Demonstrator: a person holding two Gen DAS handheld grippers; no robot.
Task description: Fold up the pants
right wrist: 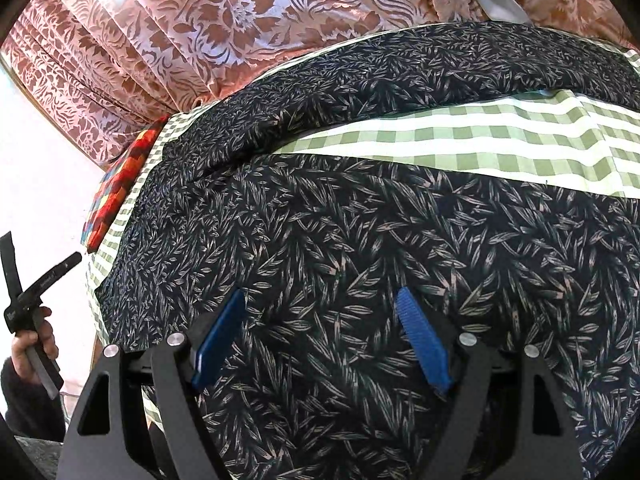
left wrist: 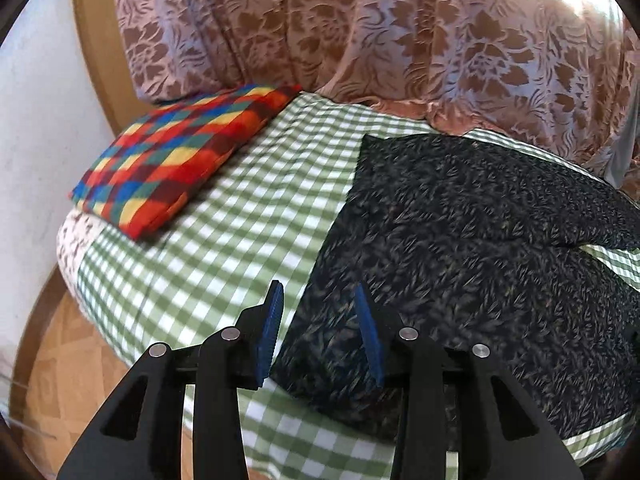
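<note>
The pants (left wrist: 460, 248) are dark navy with a pale leaf print and lie spread flat on a green-and-white checked sheet (left wrist: 224, 240), both legs apart. My left gripper (left wrist: 318, 292) is open just above the pants' near left edge, holding nothing. In the right wrist view the pants (right wrist: 340, 240) fill the frame, with a strip of sheet (right wrist: 460, 140) showing between the two legs. My right gripper (right wrist: 320, 300) is open close over the nearer leg, holding nothing.
A folded multicolour checked blanket (left wrist: 176, 160) lies at the far left of the bed. A pink floral curtain (left wrist: 360, 32) hangs behind the bed. The bed's left edge drops to a tan floor (left wrist: 52, 360). The person's hand holding the left gripper (right wrist: 32, 340) shows at the left.
</note>
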